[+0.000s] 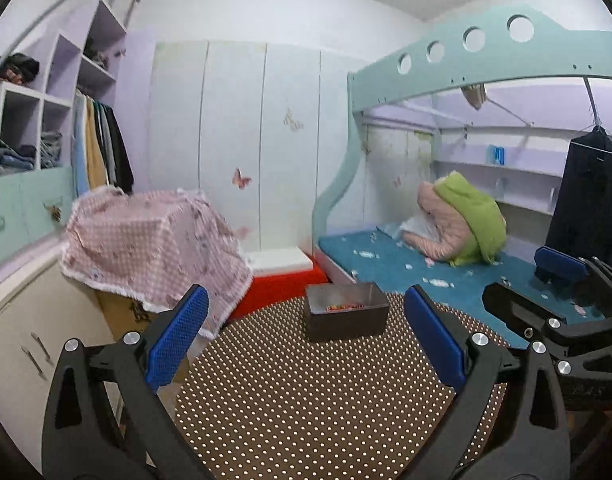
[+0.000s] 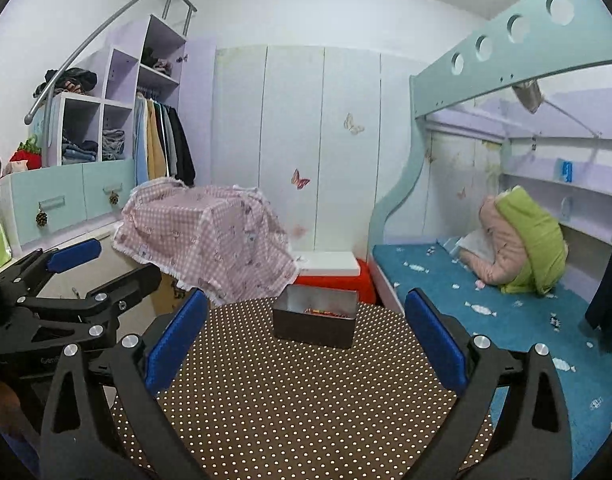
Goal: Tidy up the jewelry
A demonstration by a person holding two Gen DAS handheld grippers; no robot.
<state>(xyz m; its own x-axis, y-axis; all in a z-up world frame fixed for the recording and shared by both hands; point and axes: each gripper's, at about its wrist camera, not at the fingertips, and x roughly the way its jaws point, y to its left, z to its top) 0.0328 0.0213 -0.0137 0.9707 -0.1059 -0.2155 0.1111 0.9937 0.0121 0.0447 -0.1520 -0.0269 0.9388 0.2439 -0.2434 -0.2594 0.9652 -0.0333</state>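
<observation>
The dark box [image 1: 345,312] sits far beyond both wide-apart, empty grippers, left gripper [image 1: 306,340] and right gripper [image 2: 306,340]; only the right view shows pinecone drawer pulls [image 2: 42,218]

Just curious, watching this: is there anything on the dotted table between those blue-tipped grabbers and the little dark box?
Nothing visible. The polka-dot tablecloth lies bare between the open right gripper and the dark box, and likewise before the open left gripper. Small colourful items, too small to identify, lie inside the box.
</observation>
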